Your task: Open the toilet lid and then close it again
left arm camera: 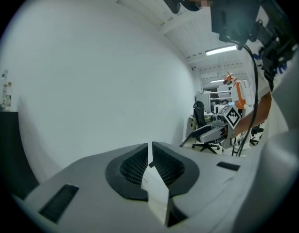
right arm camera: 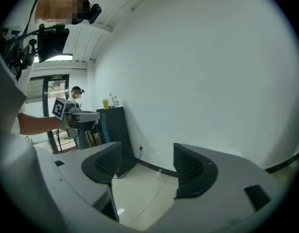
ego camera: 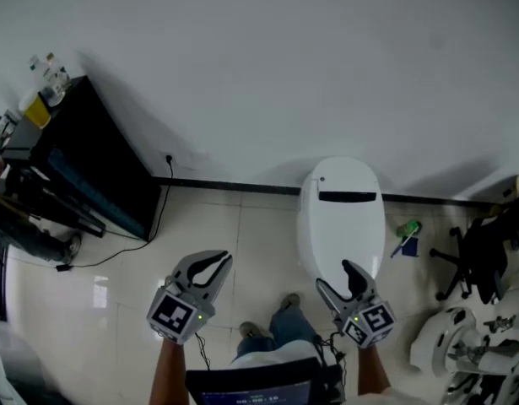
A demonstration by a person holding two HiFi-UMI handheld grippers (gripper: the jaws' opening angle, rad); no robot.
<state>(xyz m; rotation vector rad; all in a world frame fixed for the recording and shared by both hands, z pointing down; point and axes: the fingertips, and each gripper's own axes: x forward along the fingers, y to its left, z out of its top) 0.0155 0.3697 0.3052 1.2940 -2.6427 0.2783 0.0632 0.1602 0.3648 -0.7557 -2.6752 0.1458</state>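
A white toilet (ego camera: 342, 218) stands against the wall with its lid down, seen in the head view. My right gripper (ego camera: 339, 278) hangs over the toilet's front edge, jaws open with nothing between them; the right gripper view shows the same open jaws (right arm camera: 147, 161) above bare floor tiles. My left gripper (ego camera: 218, 261) is off to the left of the toilet over the floor. Its jaws (left arm camera: 150, 152) stand together with only a thin slit and hold nothing. Each gripper shows in the other's view: the right gripper (left arm camera: 222, 123) and the left gripper (right arm camera: 76, 115).
A black cabinet (ego camera: 90, 159) with bottles (ego camera: 48, 78) on top stands at the left wall, and a cable runs from it to a wall socket (ego camera: 168, 159). A green and blue brush (ego camera: 407, 236) and an office chair (ego camera: 478, 251) are right of the toilet. White equipment (ego camera: 462, 344) lies at the bottom right.
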